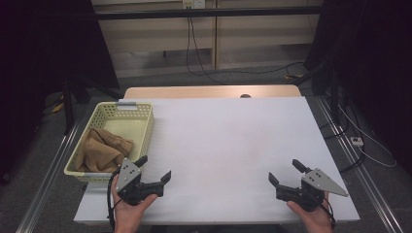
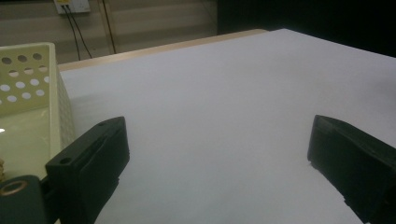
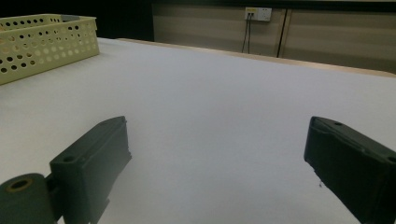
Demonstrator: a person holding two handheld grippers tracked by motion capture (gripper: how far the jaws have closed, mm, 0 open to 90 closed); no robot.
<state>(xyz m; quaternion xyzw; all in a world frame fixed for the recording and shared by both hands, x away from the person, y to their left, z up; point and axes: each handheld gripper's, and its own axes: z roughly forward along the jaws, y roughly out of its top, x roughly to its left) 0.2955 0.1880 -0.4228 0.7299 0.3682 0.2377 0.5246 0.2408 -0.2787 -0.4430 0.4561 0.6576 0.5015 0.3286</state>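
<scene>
A pale yellow perforated basket (image 1: 142, 127) stands at the table's left edge, with a crumpled tan cloth (image 1: 104, 149) lying inside it. My left gripper (image 1: 154, 168) rests near the front edge just right of the basket, jaws wide apart and nothing between them. In the left gripper view the basket's wall (image 2: 28, 74) is at the far left. My right gripper (image 1: 283, 172) sits at the front right, open too and holding nothing. The right gripper view has the basket (image 3: 44, 44) far off at upper left.
The white table top (image 1: 228, 141) spreads between the two grippers. A wooden strip (image 1: 209, 92) runs along its far edge. Cables and a wall socket (image 3: 257, 14) lie beyond the table. Metal rails (image 1: 48, 165) flank both sides.
</scene>
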